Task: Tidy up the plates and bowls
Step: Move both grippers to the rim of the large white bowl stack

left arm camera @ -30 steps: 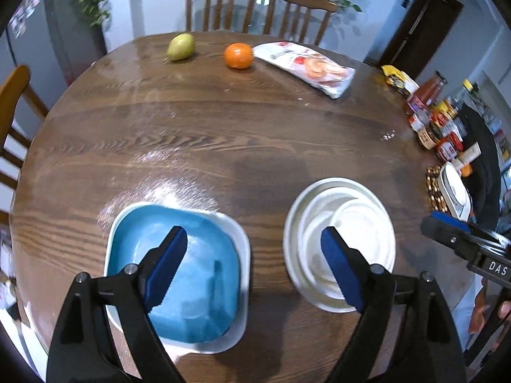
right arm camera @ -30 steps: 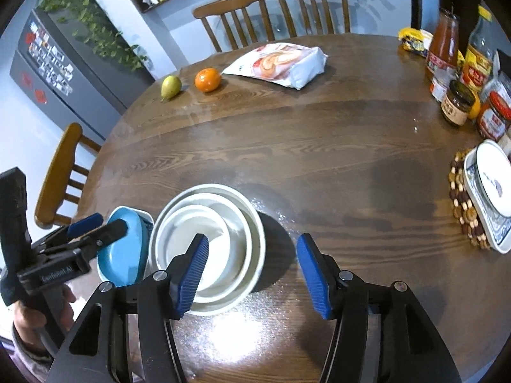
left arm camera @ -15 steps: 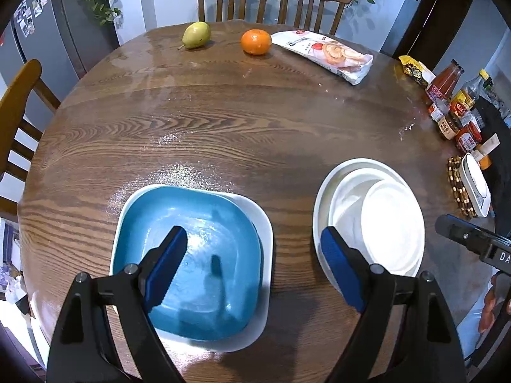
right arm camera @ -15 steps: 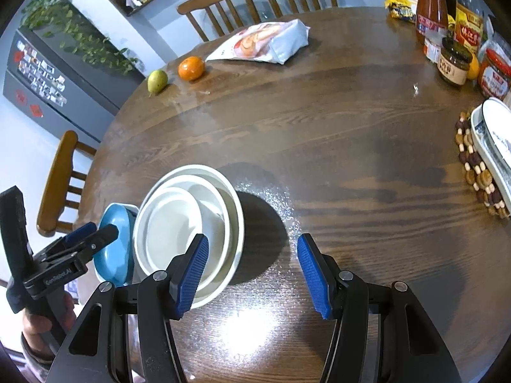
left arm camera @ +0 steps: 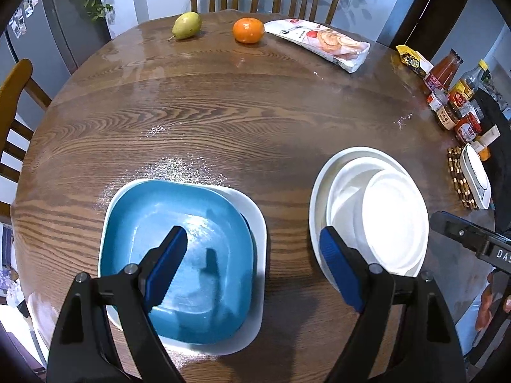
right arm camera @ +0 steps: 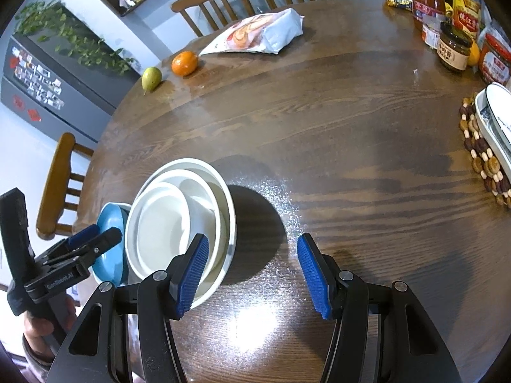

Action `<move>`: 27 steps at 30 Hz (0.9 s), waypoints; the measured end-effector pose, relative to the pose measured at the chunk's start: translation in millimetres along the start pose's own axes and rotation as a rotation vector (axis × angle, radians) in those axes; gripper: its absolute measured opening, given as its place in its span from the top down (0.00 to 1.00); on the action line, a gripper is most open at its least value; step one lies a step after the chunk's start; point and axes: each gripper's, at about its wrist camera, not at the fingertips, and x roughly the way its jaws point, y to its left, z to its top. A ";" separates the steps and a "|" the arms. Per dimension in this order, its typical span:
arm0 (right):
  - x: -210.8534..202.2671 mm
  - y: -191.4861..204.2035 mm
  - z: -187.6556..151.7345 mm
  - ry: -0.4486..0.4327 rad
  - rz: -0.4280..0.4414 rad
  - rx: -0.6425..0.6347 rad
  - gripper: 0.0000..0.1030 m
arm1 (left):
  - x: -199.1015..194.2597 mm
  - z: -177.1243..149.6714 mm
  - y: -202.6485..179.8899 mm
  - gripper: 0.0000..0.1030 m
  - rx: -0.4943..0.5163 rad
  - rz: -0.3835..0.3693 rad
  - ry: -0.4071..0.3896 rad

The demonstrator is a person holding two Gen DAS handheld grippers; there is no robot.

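From the left wrist, the left gripper (left arm camera: 252, 265) hangs released over one blue bowl (left arm camera: 179, 249) on a white plate (left arm camera: 255, 217) beside three nested white dishes (left arm camera: 370, 214), while from the right wrist the right gripper (right arm camera: 252, 274), also released, half-hides those dishes, pear (right arm camera: 150, 77) and orange (right arm camera: 184, 63) beyond.

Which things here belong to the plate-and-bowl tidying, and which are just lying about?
Part of the job:
blue dish on a white square plate
stack of white bowls

Lying about:
pear
orange
snack bag
jars and bottles
beaded mat
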 end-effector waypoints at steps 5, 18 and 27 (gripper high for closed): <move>2.9 -0.5 -0.6 0.001 0.009 0.008 0.43 | 3.4 2.2 0.7 0.22 -0.022 -0.052 0.029; 11.9 -7.4 1.8 0.009 0.059 0.046 0.43 | 13.6 9.5 8.3 0.43 -0.096 -0.167 0.112; 13.0 -10.8 3.5 0.019 0.043 0.055 0.49 | 16.1 15.5 0.1 0.53 -0.067 -0.159 0.118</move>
